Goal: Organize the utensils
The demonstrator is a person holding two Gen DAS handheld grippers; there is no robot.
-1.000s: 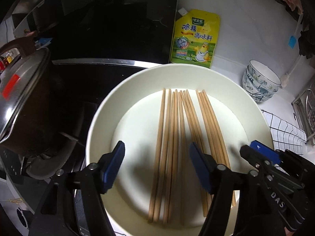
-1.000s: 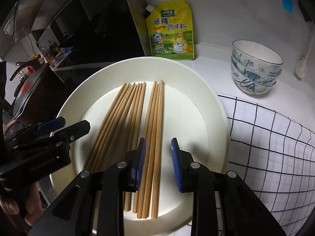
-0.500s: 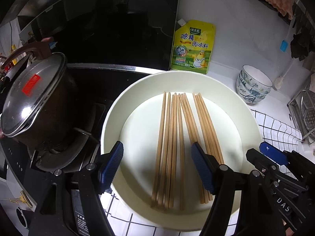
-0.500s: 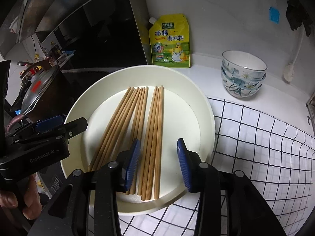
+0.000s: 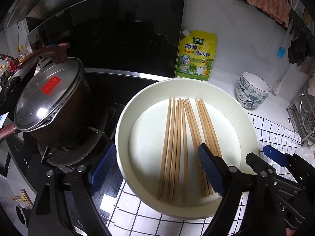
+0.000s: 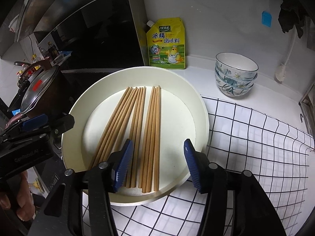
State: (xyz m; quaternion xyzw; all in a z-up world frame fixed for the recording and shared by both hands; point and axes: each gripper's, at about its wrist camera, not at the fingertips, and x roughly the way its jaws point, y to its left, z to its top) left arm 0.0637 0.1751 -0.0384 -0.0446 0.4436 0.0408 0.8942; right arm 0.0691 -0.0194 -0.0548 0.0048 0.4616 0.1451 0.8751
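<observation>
**A:** Entry, left to right. What sits at the far left?

**B:** A dark pot point(image 5: 53, 106) with a glass lid and a red sticker, on the black stove point(image 5: 126, 86). Just right of it begins the white plate point(image 5: 126, 118), which rests partly on the stove edge and partly on the checked cloth point(image 6: 246, 137) covering the tabletop point(image 6: 200, 78).

**A:** And the utensils?

**B:** The wooden chopsticks point(image 5: 177, 143) lie flat in the plate, running roughly lengthways away from me. A larger fan of them sits on the left, a tighter bundle point(image 6: 151, 137) on the right, with a narrow gap of bare plate between the two.

**A:** State of my left hand-held gripper point(image 5: 155, 169)?

**B:** Jaws opening, spread wide. Nothing pinched; the left pad hangs outside the plate rim over the stove, the right pad over the right-hand sticks.

**A:** My right hand-held gripper point(image 6: 157, 165)?

**B:** Jaws also opening, about half spread. From the right wrist view the near ends of the right bundle show between the pads, but neither pad presses on them.

**A:** Further right?

**B:** A yellow seasoning pouch point(image 6: 167, 43) stands against the white wall behind the plate. Right of that, a stack of flowered bowls point(image 6: 235, 74) on the tabletop, well apart from the plate.
</observation>
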